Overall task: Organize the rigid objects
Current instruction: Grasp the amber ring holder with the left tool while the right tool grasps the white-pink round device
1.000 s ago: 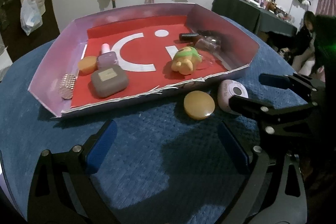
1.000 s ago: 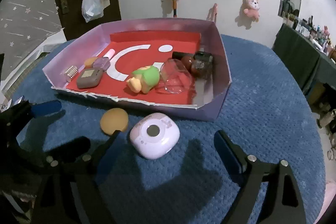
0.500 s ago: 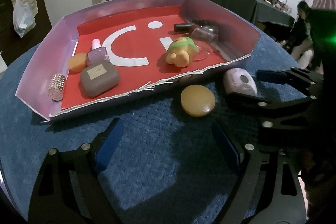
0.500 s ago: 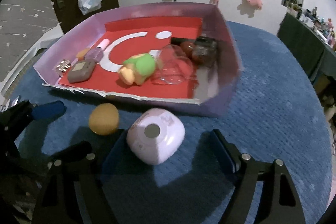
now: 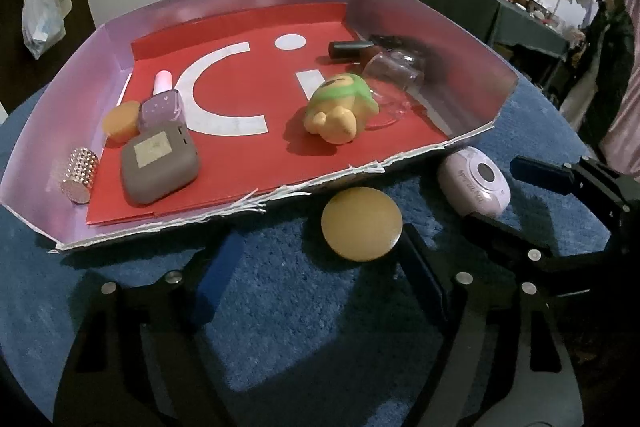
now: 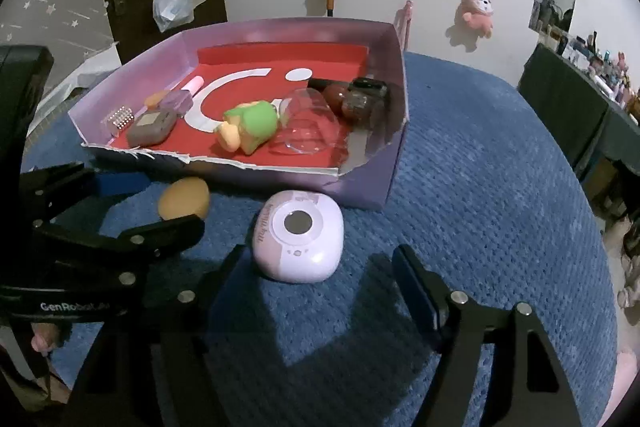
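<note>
Both grippers gape, empty: left (image 5: 320, 271) should straddle the disc (image 5: 361, 223) at twelve o'clock squarely; right (image 6: 320, 279) likewise the case (image 6: 298, 235).

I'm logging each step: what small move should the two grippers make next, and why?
Probably ease both forward: the open left gripper faces the round yellow-orange disc, the open right gripper faces the lilac rounded case; both lie outside the purple cardboard tray.
</note>
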The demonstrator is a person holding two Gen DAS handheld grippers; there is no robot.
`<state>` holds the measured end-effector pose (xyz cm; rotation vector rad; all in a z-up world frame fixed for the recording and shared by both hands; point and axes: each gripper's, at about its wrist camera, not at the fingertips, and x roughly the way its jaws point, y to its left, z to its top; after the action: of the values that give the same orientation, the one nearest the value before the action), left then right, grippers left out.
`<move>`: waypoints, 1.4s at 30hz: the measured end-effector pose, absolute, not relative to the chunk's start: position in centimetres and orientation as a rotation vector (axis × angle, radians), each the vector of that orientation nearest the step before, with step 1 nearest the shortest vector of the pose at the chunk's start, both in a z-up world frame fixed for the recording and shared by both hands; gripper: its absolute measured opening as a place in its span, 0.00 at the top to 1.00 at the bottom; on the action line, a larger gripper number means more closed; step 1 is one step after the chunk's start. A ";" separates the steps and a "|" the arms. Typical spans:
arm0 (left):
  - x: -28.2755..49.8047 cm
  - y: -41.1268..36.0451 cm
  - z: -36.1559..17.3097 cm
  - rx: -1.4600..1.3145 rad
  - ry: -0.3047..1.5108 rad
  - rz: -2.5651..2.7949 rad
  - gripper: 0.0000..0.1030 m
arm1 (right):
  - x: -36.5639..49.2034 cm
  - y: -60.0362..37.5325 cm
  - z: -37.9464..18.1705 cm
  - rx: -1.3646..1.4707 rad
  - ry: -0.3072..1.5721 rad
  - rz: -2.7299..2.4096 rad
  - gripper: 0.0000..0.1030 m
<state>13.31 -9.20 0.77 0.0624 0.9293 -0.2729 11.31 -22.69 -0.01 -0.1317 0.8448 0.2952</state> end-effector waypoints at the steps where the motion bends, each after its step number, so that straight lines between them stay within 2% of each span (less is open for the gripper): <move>1: 13.2 -9.2 0.8 0.067 0.927 -0.272 0.30 | 11.4 -22.6 0.0 -0.132 0.845 0.297 0.28; 6: 13.2 -8.1 0.9 0.038 0.924 -0.281 0.44 | 12.0 -21.8 0.0 -0.158 0.837 0.292 0.30; 10: 12.8 -6.8 0.9 0.015 0.919 -0.284 0.51 | 12.4 -21.0 -0.3 -0.150 0.861 0.310 0.43; 12: 12.3 -6.0 0.9 0.008 0.916 -0.277 0.55 | 12.3 -20.4 -0.4 -0.154 0.862 0.312 0.45; 15: 11.5 -4.4 0.9 -0.001 0.915 -0.257 0.57 | 11.9 -19.6 -0.2 -0.150 0.862 0.337 0.48; 20: 11.3 -2.6 1.0 -0.027 0.920 -0.229 0.56 | 11.0 -17.9 -0.3 -0.169 0.861 0.375 0.48; 31: 11.9 -3.5 0.7 -0.029 0.909 -0.241 0.55 | 11.0 -18.2 -0.4 -0.133 0.871 0.352 0.48; 35: 11.5 -3.9 0.7 0.018 0.896 -0.215 0.65 | 10.8 -17.6 -0.4 -0.157 0.866 0.334 0.51; 42: 11.0 -3.5 0.8 0.004 0.893 -0.228 0.66 | 9.8 -16.7 -0.4 -0.138 0.869 0.387 0.51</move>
<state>11.03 -3.49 0.78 0.0038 0.8931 -0.2281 9.84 -16.71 -0.43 -0.1378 0.8688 0.3867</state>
